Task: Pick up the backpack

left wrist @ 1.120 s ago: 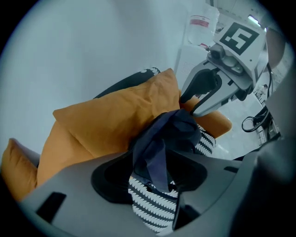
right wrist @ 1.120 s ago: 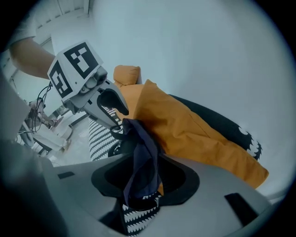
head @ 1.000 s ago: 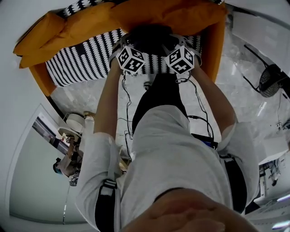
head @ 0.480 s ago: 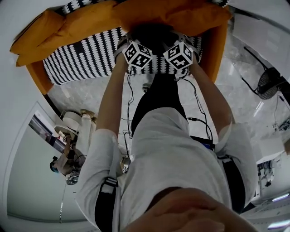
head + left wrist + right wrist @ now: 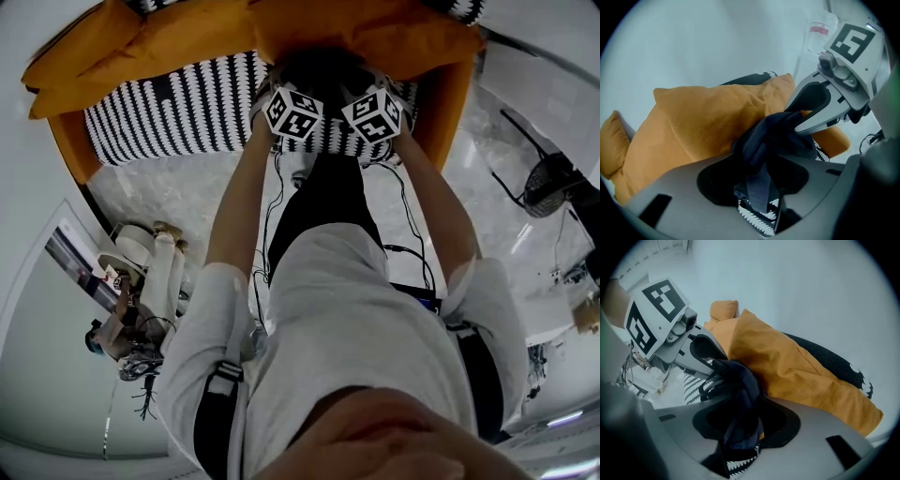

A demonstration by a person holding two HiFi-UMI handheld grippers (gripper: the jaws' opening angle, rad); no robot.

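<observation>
We had both arms stretched straight ahead. The left forearm (image 5: 239, 216) and the right forearm (image 5: 439, 220) ran up the frame side by side and met at top centre, with both tools pitched steeply down.

Beyond them we saw the sofa (image 5: 70, 155), orange-framed, with plump orange cushions (image 5: 178, 42) along the top edge. Its seat cover (image 5: 169, 112) was in black-and-white toothed stripes.

The backpack (image 5: 319, 67) sat on that seat at top centre, up against the cushions. It was dark, navy to black, a soft cloth crumpled into folds, with a ridge bunched up between the two tools.

On to the claws! The left gripper (image 5: 761, 187) had just been closing, with a loose strip of backpack cloth hanging between its jaws. We could see striped cover on either side of that strip, so nothing was pinched. The right gripper (image 5: 738, 437) was clamped on a thick fold of the same cloth, which filled its gap. The jaws were smooth grey shells with black inner pads.

Smallest were the left marker cube (image 5: 293, 112) and the right marker cube (image 5: 373, 114), white with black squares and just beside each other.
</observation>
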